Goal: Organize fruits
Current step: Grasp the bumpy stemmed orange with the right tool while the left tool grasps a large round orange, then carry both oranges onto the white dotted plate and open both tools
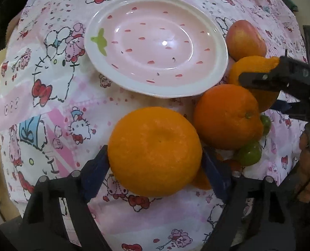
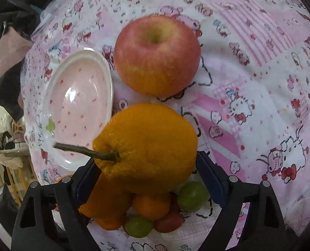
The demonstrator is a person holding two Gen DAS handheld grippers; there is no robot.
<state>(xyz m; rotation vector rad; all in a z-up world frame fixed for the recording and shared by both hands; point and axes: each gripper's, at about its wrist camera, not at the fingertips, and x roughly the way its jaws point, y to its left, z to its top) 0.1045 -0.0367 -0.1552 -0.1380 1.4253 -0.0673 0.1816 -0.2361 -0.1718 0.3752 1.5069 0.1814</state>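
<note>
Left gripper point(image 1: 155, 167): clamped on a smooth orange point(image 1: 155, 150), blue pads pressed to both its sides, low over the cloth.
Right gripper point(image 2: 146, 167): clamped on a bumpy orange with a stem point(image 2: 148, 146); in the left wrist view its black finger point(image 1: 280, 77) lies across that same orange point(image 1: 253, 77).
Plate point(image 1: 104, 48): pink with a white rim and red specks, sitting on the tabletop ahead of the left gripper with nothing in it; in the right wrist view it lies to the left point(image 2: 58, 79).
Apple point(image 2: 157, 54): red and yellow, upright with its dimple up, just beside the plate's edge; seen past the plate's right side from the left wrist point(image 1: 245, 39).
Second smooth orange point(image 1: 228, 117): on the cloth between the held smooth orange and the bumpy one, close to the plate's near rim.
Small green fruits point(image 1: 250, 153): tucked beside and partly under the oranges; from the right wrist they show below the held orange point(image 2: 192, 196), with a small orange one point(image 2: 151, 206) and a reddish one point(image 2: 169, 221).
Tablecloth point(image 1: 50, 104): pink and white with cartoon prints, covering the tabletop.
</note>
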